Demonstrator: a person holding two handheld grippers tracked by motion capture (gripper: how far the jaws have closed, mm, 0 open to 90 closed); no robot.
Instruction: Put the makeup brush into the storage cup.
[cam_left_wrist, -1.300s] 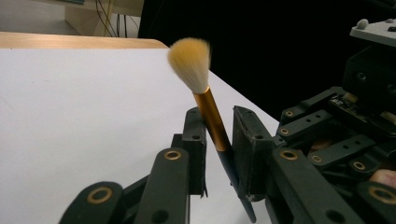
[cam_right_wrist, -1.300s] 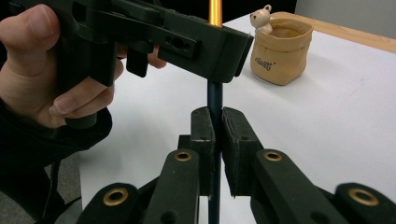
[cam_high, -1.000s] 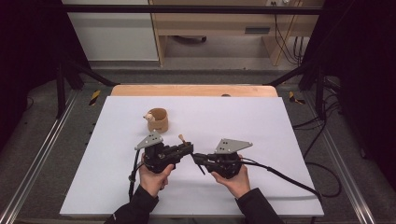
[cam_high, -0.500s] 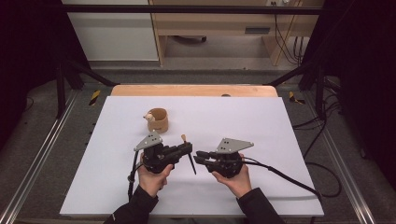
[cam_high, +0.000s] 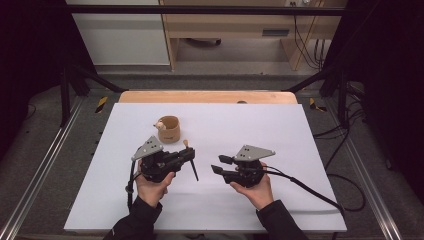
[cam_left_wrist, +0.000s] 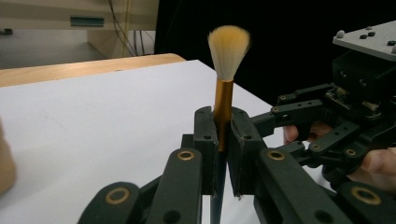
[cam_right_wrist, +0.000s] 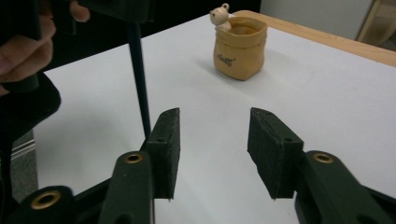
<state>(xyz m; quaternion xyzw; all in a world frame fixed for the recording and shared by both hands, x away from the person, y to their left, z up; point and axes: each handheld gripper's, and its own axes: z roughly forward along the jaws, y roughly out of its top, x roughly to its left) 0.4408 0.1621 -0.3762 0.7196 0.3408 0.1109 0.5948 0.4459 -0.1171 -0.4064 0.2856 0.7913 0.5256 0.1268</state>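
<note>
The left gripper (cam_left_wrist: 223, 140) is clamped on a make-up brush (cam_left_wrist: 223, 98), its two black jaws pressed against the golden ferrule just under the tuft of pale orange bristles. In the left gripper view the brush stands upright, bristles up, with the dark handle running down between the jaws and out of sight below. In the high view the same left gripper (cam_high: 192, 154) sits at the front left of the white table (cam_high: 310, 150), and the brush (cam_high: 190, 159) slants there with its bristle end toward the far side and the thin dark handle pointing down at the tabletop. The right gripper (cam_right_wrist: 214, 149) is released, jaws wide apart with only bare table between them; in the high view the right gripper (cam_high: 220, 165) points left toward the brush, near it but apart. In the right gripper view the brush handle (cam_right_wrist: 139, 79) stands just beyond the left jaw. A small tan pot (cam_high: 169, 129) with a little bear figure (cam_high: 160, 125) on its rim stands behind the left gripper, upright and untouched. A wooden board (cam_high: 207, 97) lies along the far edge.
</note>
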